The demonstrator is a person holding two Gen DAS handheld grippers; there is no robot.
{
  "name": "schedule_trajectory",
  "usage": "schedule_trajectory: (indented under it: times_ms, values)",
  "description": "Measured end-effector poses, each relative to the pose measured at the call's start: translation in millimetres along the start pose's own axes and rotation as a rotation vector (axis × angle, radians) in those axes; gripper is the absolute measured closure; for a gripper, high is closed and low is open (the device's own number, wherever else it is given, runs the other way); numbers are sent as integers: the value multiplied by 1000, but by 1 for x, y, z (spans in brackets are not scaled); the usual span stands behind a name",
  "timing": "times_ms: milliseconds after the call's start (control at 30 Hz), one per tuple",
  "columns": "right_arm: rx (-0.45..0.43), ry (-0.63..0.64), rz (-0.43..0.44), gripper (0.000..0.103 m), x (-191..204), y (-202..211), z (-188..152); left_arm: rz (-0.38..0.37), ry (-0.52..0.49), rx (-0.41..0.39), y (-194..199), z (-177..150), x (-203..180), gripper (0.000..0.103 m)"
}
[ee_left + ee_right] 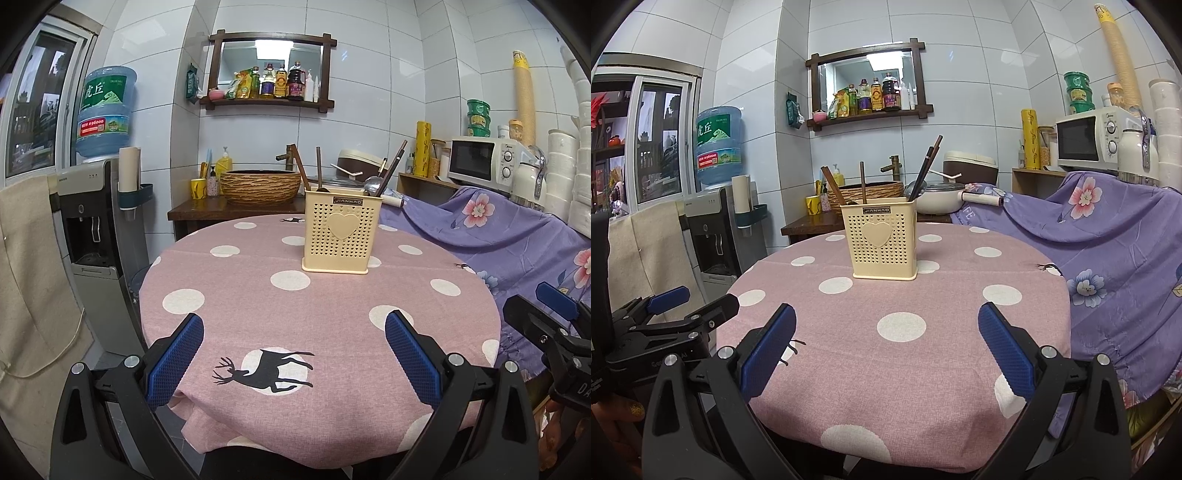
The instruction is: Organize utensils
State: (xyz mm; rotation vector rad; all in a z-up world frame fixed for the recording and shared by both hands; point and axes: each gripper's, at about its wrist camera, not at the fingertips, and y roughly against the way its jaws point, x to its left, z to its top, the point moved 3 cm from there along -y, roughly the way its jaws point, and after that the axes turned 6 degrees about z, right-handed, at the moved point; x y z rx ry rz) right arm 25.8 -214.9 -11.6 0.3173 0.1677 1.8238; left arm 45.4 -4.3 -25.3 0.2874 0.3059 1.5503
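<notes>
My left gripper (pixel 294 354) sits at the bottom of its frame with the jaws spread wide and nothing between them; the blue pads (pixel 176 363) hang over the near edge of the round table (pixel 229 302), above the black deer printed on the pink dotted cloth. My right gripper (pixel 887 349) is just the same in its own view: jaws released, empty, low over the near side of the cloth. Each tool shows in the other's picture, the right one at the right edge of the left view, the left one at the lower left of the right view, so they are side by side and apart.

The utensil holder (pixel 340 230), a cream plastic basket with small holes and a heart on the front, stands upright on the far half of the table, a little right of centre in the left view and near the centre in the right view. Dark chopsticks (pixel 925 168) lean out of its right side, a brown handle (pixel 318 166) stands nearly straight on its left, and a metal spoon (pixel 373 183) shows just above the rim. No utensil lies loose on the cloth that I can see.

Behind the table, in the middle of the frame, is a woven basin (pixel 260 186); a microwave (pixel 1087 138) is at the upper right, and a water dispenser (pixel 98 218) at the left.
</notes>
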Motion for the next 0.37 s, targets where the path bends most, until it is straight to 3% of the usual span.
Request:
schedule_trajectory:
  times_ms: [367]
  values:
    - [-1,4,3,6,-2,0,-2,8,3,-8,1,1,-1,6]
